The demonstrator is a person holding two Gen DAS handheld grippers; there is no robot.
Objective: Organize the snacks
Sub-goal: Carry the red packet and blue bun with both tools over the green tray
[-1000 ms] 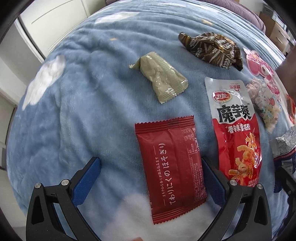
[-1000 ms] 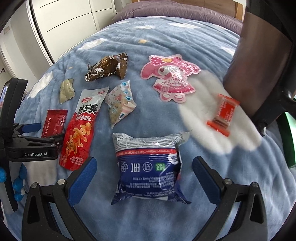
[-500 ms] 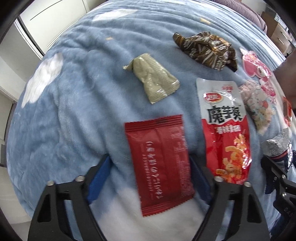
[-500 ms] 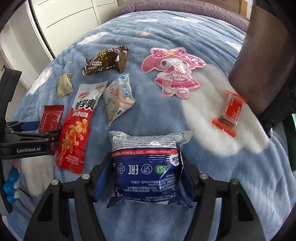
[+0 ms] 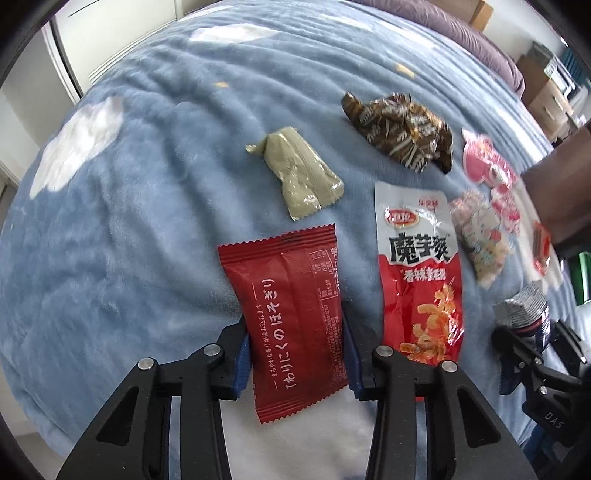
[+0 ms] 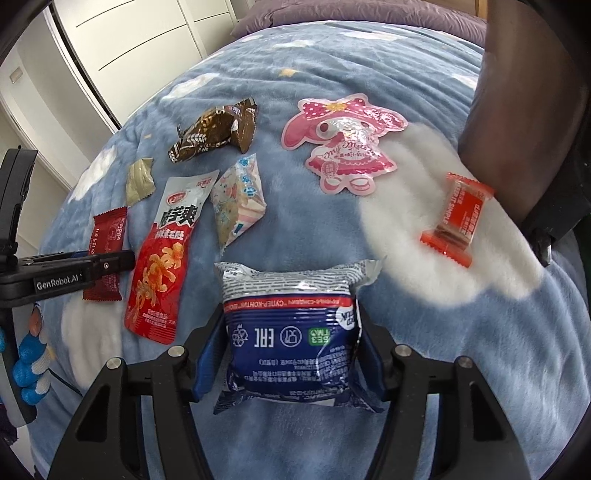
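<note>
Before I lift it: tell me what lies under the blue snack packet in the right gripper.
Around the blue snack packet, only the blue cloud-patterned blanket shows. The right gripper pinches its sides; anything directly beneath is covered.

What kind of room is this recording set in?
Most likely a bedroom: the snacks lie on a bed covered by a blue cloud-print fleece blanket, with a purple pillow at its head and white wardrobe doors alongside.

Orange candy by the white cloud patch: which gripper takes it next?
Right, probably. The orange candy lies right of the right gripper, far from the left gripper. Both are full, though.
</note>
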